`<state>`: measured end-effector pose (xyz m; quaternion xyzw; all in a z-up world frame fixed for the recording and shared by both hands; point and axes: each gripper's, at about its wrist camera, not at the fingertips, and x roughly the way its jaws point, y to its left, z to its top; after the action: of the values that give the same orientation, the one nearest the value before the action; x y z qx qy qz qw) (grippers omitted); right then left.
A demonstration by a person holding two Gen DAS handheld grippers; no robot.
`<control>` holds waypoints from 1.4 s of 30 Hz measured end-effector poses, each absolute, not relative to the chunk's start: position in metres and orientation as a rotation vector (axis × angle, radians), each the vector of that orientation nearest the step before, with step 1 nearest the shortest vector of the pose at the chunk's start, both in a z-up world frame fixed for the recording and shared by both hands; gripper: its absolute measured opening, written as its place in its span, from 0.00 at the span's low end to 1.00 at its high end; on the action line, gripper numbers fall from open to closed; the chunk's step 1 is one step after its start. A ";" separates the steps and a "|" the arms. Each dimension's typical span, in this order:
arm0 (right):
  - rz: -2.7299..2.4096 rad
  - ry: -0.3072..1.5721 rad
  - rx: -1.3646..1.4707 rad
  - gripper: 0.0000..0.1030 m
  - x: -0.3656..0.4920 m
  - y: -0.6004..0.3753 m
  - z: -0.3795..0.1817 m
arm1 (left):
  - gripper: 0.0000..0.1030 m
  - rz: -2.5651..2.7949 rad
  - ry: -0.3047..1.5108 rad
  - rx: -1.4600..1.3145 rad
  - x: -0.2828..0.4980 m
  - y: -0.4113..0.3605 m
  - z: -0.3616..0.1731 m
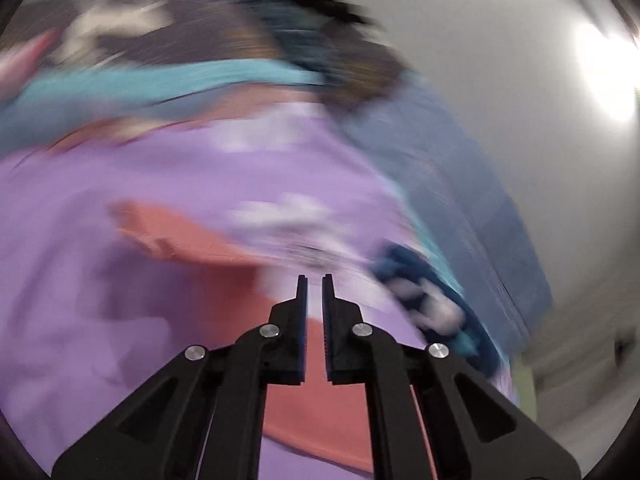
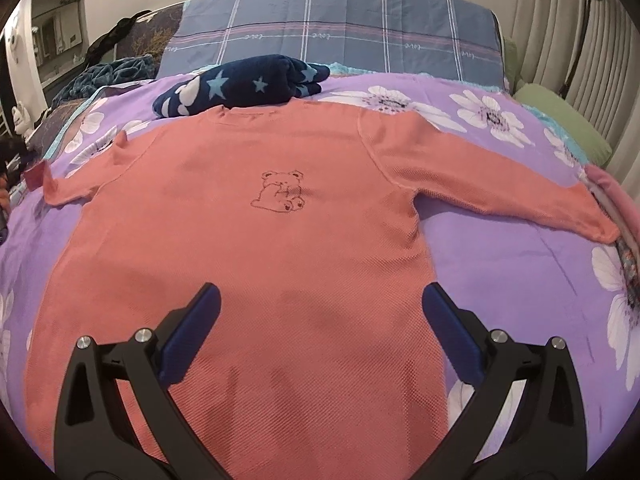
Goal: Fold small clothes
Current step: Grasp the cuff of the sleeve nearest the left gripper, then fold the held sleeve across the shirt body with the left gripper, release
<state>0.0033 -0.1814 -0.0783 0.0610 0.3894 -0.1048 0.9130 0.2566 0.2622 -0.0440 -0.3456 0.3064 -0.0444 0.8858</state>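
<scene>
A salmon-pink long-sleeved shirt (image 2: 256, 240) with a small bear drawing lies flat, front up, on a purple flowered bedspread (image 2: 520, 264), both sleeves spread out. My right gripper (image 2: 320, 300) is open and empty, hovering above the shirt's lower body. The left wrist view is motion-blurred. There my left gripper (image 1: 315, 280) has its fingers nearly together with a thin gap, over a strip of the pink shirt (image 1: 192, 240). Nothing shows between its fingers.
A folded navy blanket with stars (image 2: 240, 84) lies just beyond the collar. A blue plaid pillow (image 2: 340, 28) stands at the head of the bed. A green cushion (image 2: 560, 120) sits at the right, pink cloth (image 2: 616, 196) by the right cuff.
</scene>
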 end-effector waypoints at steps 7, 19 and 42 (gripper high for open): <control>-0.230 0.795 0.198 0.98 0.005 -0.201 -0.081 | 0.05 -0.571 0.596 -0.352 0.215 0.056 0.024; -0.291 0.786 0.233 0.98 -0.018 -0.236 -0.084 | 0.42 -0.553 0.795 -0.083 0.181 -0.029 -0.057; -0.257 0.836 0.184 0.98 0.004 -0.209 -0.088 | 0.03 0.208 0.806 -0.673 0.299 0.290 -0.097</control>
<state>0.0038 -0.2090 -0.0879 0.0888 0.4040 -0.1243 0.9019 0.2991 0.2904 -0.0974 -0.3207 0.3839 0.0993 0.8602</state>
